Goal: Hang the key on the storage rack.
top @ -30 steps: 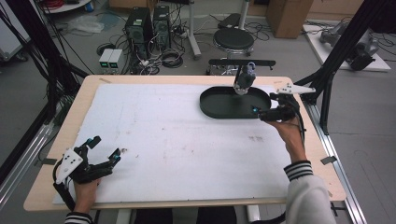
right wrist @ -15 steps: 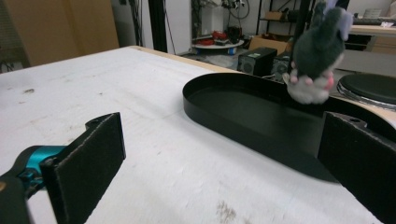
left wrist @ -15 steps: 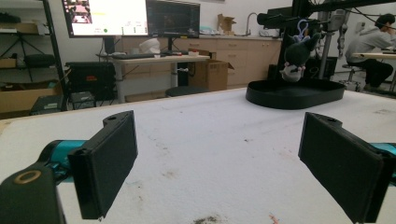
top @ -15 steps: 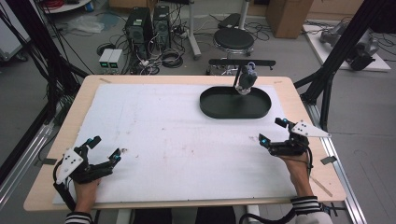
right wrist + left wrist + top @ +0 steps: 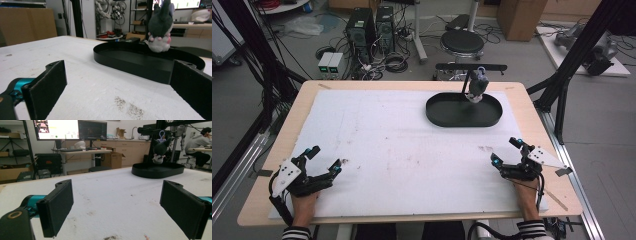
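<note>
A small grey and white plush toy (image 5: 475, 88) (image 5: 160, 150) (image 5: 160, 28) hangs from a black stand above the far rim of a black oval tray (image 5: 464, 111) (image 5: 158, 170) (image 5: 140, 62). My right gripper (image 5: 507, 151) (image 5: 117, 87) rests open at the table's near right, well short of the tray, nothing between its jaws. Down at the near left corner my left gripper (image 5: 326, 159) (image 5: 115, 210) lies open and empty on the white mat, far from the tray.
The white mat (image 5: 402, 145) covers most of the wooden table (image 5: 532, 107); it carries a few dark smudges. A black stool (image 5: 462, 42) and computer boxes (image 5: 367, 25) stand on the floor beyond the far edge. A black frame post (image 5: 562, 85) rises by the right edge.
My right gripper has pulled back from beside the tray to the near right of the table and come to rest there, open. The left gripper has stayed put.
</note>
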{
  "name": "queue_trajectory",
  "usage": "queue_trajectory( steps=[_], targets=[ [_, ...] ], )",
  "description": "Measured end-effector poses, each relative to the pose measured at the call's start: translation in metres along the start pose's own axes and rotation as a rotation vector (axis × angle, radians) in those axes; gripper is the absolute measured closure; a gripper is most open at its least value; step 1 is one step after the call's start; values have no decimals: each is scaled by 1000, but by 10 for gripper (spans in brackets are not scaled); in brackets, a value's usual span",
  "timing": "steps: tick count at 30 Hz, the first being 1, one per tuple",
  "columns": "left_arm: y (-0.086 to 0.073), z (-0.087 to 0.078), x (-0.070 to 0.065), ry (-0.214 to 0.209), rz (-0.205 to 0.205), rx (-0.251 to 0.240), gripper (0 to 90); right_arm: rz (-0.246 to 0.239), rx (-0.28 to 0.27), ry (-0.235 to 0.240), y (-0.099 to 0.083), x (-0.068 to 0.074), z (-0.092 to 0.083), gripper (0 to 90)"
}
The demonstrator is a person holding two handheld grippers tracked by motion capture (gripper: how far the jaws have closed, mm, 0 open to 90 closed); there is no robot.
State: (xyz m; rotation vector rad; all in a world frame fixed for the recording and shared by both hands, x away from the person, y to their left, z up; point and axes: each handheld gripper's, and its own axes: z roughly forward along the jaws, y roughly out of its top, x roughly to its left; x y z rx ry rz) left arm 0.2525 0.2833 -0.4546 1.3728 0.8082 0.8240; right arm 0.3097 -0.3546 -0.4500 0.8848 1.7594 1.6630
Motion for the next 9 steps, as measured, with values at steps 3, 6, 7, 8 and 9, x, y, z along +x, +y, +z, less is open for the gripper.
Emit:
queue_trajectory(
  steps=[3,6,7,8,9],
  targets=[
    [0,0,0,0,0,2,121,-17,-2,4,0,2,0,5],
    [0,0,0,0,-2,1,121,-23,3,3,-1,3,0,5],
    [0,0,0,-1,-1,1,121,-22,4,0,-1,3,0,6],
    [0,0,0,0,-2,-4,121,-20,4,1,-1,3,0,5],
    [0,0,0,0,-2,-4,121,-20,4,1,-1,3,0,5]
  ],
)
